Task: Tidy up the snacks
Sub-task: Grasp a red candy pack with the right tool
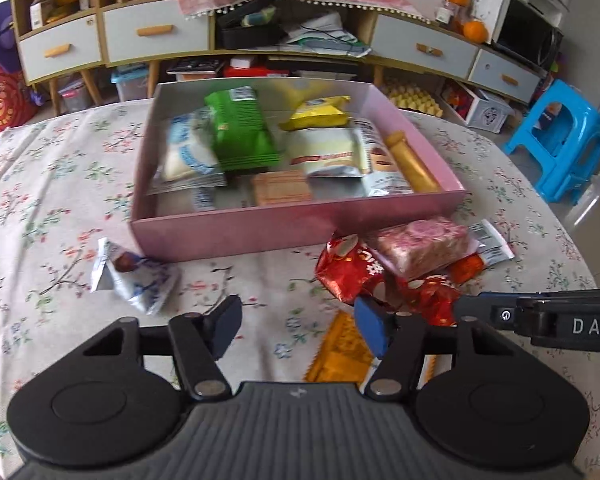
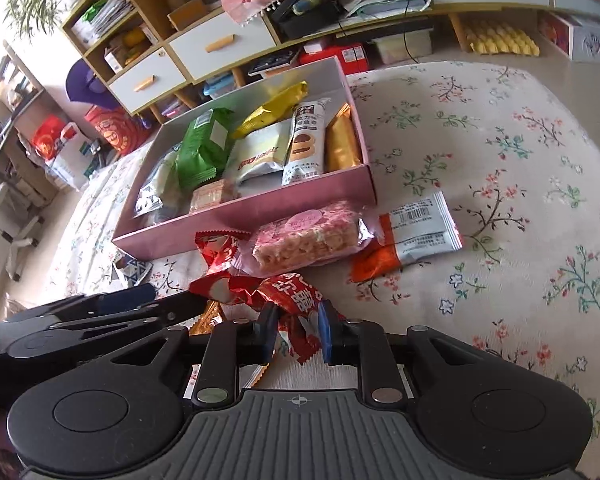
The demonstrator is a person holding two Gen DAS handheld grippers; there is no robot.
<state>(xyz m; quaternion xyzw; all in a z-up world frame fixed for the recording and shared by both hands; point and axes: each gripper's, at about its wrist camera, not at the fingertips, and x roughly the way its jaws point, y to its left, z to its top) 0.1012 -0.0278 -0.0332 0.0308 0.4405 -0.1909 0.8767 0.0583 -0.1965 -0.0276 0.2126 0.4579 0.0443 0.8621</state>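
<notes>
A pink box (image 1: 236, 232) (image 2: 236, 216) on the flowered table holds several snack packs, with a green pack (image 1: 240, 132) (image 2: 204, 144) on top. In front of it lie a pink rice-cake bar (image 1: 420, 244) (image 2: 304, 236), red packets (image 1: 352, 268) (image 2: 292, 300), an orange-and-grey packet (image 2: 416, 232) and a blue-white packet (image 1: 140, 276). My left gripper (image 1: 296, 324) is open and empty above the cloth. My right gripper (image 2: 298, 334) is closed on a red packet; its fingers (image 1: 540, 316) show at the right of the left wrist view.
An orange-gold packet (image 1: 340, 352) lies under the left gripper. A blue stool (image 1: 564, 144) stands right of the table. A cabinet with drawers (image 1: 156, 36) and floor clutter sit behind the table. Bare cloth (image 2: 500, 160) lies right of the box.
</notes>
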